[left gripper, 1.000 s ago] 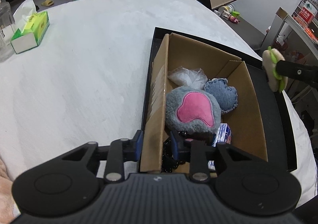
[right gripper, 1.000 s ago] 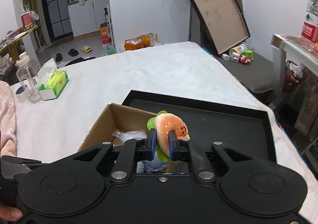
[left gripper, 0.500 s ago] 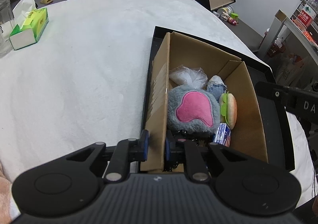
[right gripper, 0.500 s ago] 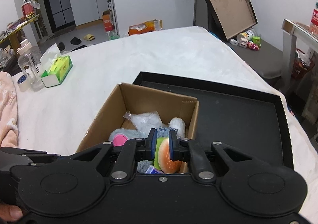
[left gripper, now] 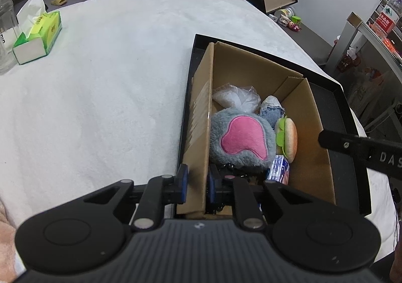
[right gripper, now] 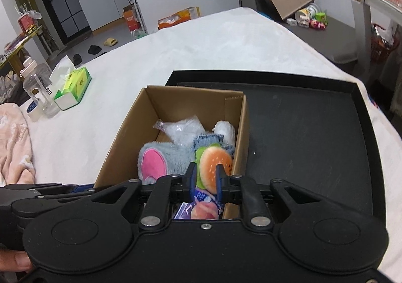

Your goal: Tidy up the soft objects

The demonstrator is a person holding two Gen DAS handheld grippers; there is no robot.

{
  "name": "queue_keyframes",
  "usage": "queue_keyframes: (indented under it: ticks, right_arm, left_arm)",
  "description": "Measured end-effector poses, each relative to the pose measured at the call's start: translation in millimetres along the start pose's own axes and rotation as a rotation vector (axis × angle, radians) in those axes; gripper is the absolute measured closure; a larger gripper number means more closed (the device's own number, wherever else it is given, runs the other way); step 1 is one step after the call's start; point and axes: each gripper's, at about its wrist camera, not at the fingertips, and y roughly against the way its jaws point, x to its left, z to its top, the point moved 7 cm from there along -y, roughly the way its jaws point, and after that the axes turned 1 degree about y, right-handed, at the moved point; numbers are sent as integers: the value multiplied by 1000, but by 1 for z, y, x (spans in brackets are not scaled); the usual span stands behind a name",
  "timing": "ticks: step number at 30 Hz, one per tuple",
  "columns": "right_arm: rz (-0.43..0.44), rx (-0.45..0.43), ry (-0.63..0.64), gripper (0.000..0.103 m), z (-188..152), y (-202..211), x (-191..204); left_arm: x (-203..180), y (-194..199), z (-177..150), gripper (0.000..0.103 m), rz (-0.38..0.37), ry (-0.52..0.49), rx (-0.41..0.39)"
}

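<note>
There, orange-bunned plush burger (right gripper: pixel 216 165) with green lettuce.

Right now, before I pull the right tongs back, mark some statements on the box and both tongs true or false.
1. The burger toy is inside the cardboard box. True.
2. The left tongs clamp the box's side wall. True.
3. The box stands straight on the white cover. False: it stands on the black tray.
4. The grey and pink plush lies outside the box. False: it is inside.
5. The right tongs hold the tissue pack. False: the burger toy sits between them, jaws just opening.
</note>
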Motion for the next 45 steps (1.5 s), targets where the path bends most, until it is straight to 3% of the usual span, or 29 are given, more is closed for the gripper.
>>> queue_keyframes:
  ticks: [12, 15, 22, 25, 34, 45]
  right_arm:
    - [21, -41, -71, 39, 2, 25, -26]
    - [29, -62, -94, 31, 5, 35, -38]
    - [14, -96, -134, 1, 10, 55, -65]
    - [-9, -108, -159, 0, 9, 63, -80]
    - [-66, -149, -241, 0, -1, 92, -119]
    - [-91, -184, -269, 0, -14, 128, -129]
  left_arm:
    - [-9, 10, 12, 80, 53, -13, -2]
    - [-14, 15, 16, 70, 67, -27, -2]
    - [-33, 29, 24, 43, 93, -67, -11]
    - [-42, 37, 28, 33, 91, -67, -21]
    - [-73, 66, 32, 18, 91, -95, -57]
    - [-96, 114, 29, 2, 58, -125, -126]
